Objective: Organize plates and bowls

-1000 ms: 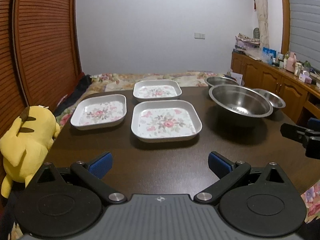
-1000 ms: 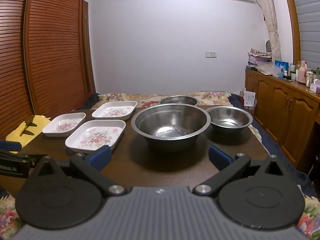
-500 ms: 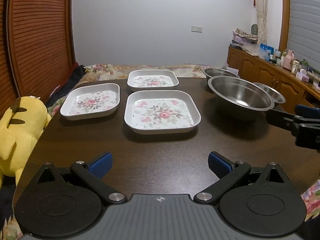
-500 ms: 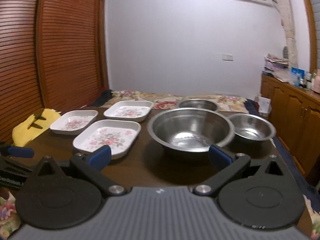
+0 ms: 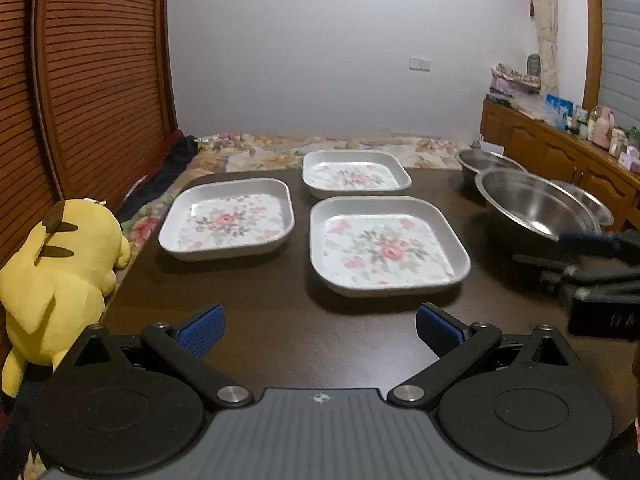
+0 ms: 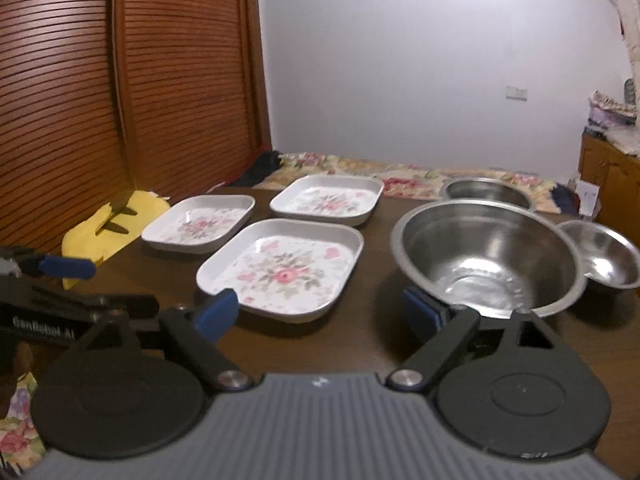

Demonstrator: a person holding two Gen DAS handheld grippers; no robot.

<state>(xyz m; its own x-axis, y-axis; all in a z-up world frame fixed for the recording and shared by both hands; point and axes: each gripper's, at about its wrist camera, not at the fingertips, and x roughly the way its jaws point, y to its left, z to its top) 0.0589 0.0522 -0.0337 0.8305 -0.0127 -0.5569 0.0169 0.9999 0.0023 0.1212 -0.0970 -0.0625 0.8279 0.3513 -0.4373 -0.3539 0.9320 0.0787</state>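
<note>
Sorting not begun: 3 plates [image 5: 390, 246], 3 bowls [image 6: 488, 252] all separate
Left gripper [image 5: 318, 330] and right gripper [image 6: 320, 312] spread wide, holding nothing

Bare table [image 5: 280, 320] before plates [image 5: 388, 244]

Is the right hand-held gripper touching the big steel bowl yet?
Cannot tell. In the right wrist view the right hand-held gripper is open; its right fingertip overlaps the big steel bowl at the near rim, showing neither gap nor contact plainly.
</note>
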